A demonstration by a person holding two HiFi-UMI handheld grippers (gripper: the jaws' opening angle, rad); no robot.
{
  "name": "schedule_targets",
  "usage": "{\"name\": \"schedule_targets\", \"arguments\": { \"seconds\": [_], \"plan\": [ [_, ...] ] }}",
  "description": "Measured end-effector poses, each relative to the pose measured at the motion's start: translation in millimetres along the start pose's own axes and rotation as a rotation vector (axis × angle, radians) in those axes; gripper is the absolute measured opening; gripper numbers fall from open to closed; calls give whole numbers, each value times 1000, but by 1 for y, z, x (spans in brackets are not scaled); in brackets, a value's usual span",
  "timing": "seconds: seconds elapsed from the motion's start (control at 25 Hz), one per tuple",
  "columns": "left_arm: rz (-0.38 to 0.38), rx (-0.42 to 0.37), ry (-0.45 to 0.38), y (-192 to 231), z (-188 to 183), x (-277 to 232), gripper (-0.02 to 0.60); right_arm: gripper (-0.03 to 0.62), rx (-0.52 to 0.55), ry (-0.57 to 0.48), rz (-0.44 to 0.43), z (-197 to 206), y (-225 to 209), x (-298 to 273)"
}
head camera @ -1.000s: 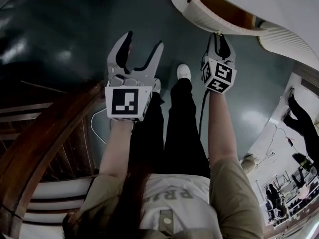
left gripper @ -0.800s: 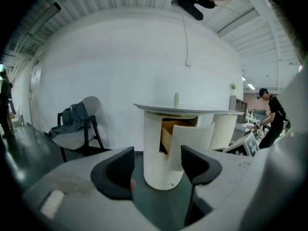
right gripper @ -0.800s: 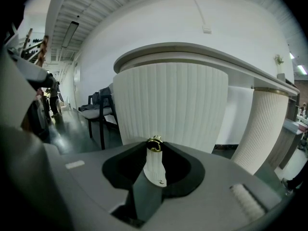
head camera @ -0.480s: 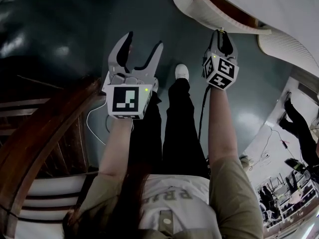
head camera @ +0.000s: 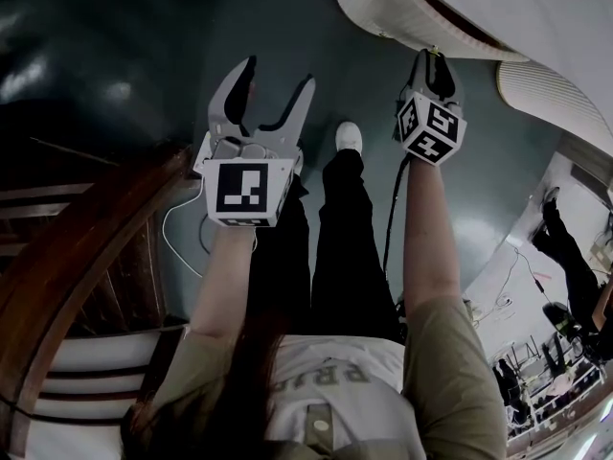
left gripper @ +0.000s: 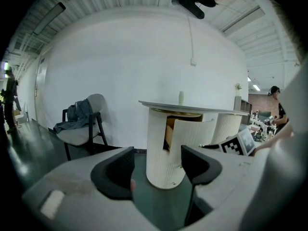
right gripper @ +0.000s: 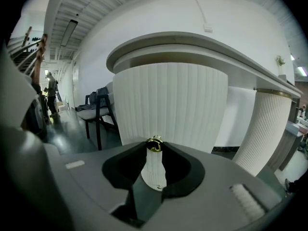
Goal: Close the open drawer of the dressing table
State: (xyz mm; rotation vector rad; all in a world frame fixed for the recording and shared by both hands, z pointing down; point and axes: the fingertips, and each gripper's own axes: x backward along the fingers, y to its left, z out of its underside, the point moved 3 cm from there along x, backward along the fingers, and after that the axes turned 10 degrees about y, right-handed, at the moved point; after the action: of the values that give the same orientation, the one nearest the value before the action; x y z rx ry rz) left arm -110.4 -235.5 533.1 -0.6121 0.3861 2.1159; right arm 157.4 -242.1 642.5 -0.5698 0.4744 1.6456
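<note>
The dressing table's open drawer has a white ribbed, curved front that juts from under the tabletop at the top of the head view. My right gripper reaches up to it. In the right gripper view its jaws are pinched on the small gold knob at the middle of the drawer front. My left gripper hovers over the dark floor to the left, open and holding nothing. From the left gripper view, the drawer stands partly out of its pedestal, with a gap showing the wooden inside.
A dark wooden curved rail fills the left of the head view. My legs and a white shoe are below the grippers. A second ribbed pedestal stands at right. A chair with clothes on it stands by the wall.
My right gripper has moved toward the table with the knob in it, and the drawer has slid further in, showing less of its wooden inside. The left gripper has stayed put.
</note>
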Motion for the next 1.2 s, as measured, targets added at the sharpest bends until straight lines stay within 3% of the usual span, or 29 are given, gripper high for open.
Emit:
{"name": "schedule_targets", "arguments": {
  "seconds": [1.2],
  "plan": [
    [-36, 28, -10, -2, -4, -9, 319, 104, 15, -32, -6, -36, -14, -34]
  ]
}}
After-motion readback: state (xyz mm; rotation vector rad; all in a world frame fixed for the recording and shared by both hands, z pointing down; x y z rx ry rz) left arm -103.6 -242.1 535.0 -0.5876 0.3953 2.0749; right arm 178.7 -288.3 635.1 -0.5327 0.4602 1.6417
